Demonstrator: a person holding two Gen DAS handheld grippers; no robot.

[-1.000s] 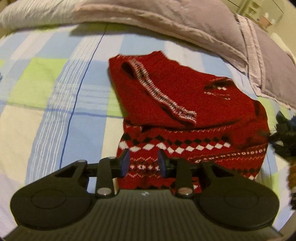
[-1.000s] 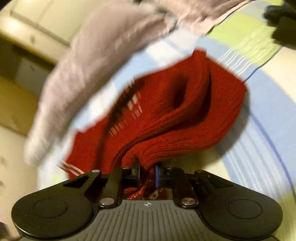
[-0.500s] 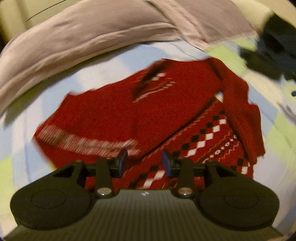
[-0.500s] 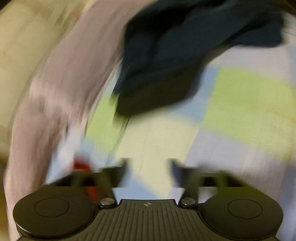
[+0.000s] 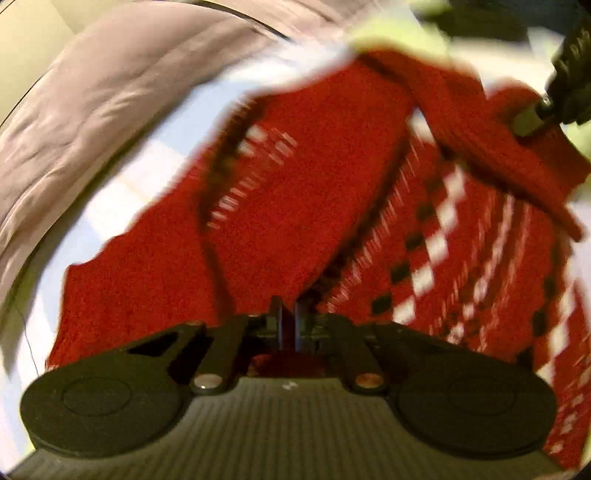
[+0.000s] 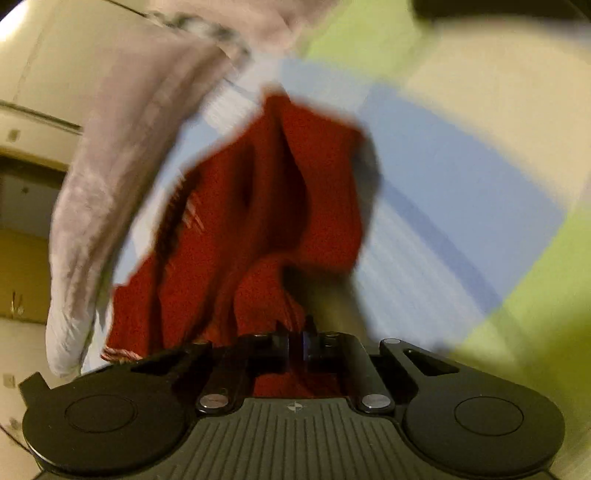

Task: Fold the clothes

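Both grippers clamped on the red sweater (image 5: 295,206), which lies partly folded on the bed (image 6: 443,166) near the grey pillow (image 5: 110,92). Frames are motion-blurred, so fine detail is limited.

Left gripper (image 5: 289,325): jaws together, red knit pinched between them at the near edge, right where the plain red flap meets the diamond-patterned band. Right gripper (image 6: 295,345): jaws together on a bunched red fold (looks like the sleeve or side edge, cannot tell which). In the left wrist view the right gripper's tip shows at upper right, on the sweater's far side edge, so the two grips sit at opposite ends of the garment.

Step in hand, as I judge it: grasp done on both sides, fold about to be carried. The sweater is already doubled once, plain section lying over the patterned part.

Next move likely calls for lifting both held edges together and carrying them across the body of the sweater, keeping the two hands level so the fold line stays straight. Knit is thick and floppy, so uneven lift would probably drag the lower layer and skew the stack. Dark clothing (image 5: 480,22) lies beyond, untouched.
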